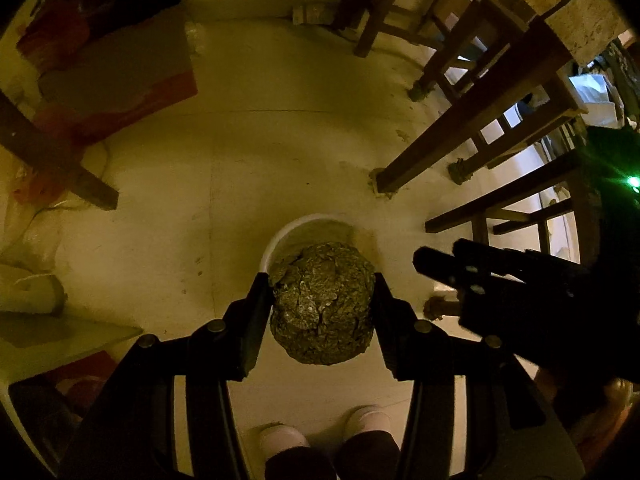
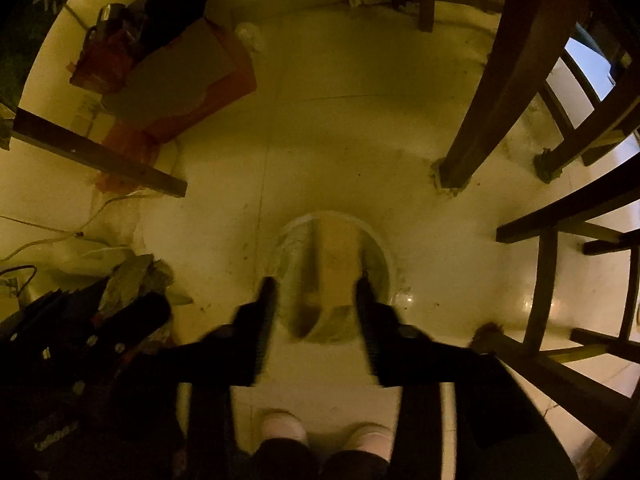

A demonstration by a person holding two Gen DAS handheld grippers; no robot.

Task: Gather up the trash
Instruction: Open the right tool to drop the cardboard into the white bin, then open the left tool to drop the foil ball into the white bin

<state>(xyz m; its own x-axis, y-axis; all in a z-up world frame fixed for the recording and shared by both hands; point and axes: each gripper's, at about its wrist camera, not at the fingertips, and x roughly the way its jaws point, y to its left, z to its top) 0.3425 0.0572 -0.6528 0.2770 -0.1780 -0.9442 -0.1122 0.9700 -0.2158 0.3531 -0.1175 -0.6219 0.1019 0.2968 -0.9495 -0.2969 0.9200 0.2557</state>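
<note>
Left gripper (image 1: 323, 285): jaws pinching a crumpled foil ball (image 1: 322, 303) above the white bin (image 1: 280, 236) on the floor; right gripper (image 2: 316, 284): jaws spread, empty, over the same bin (image 2: 382, 240), a blurred cardboard piece (image 2: 334, 264) in it. Risk: releasing off-centre, the ball likely strikes the rim and rolls under the chairs (image 1: 472, 136); the two grippers crowd close and could knock. Ball: wrinkled, dull silver-gold, roughly round, filling the gap between the jaws.
</note>
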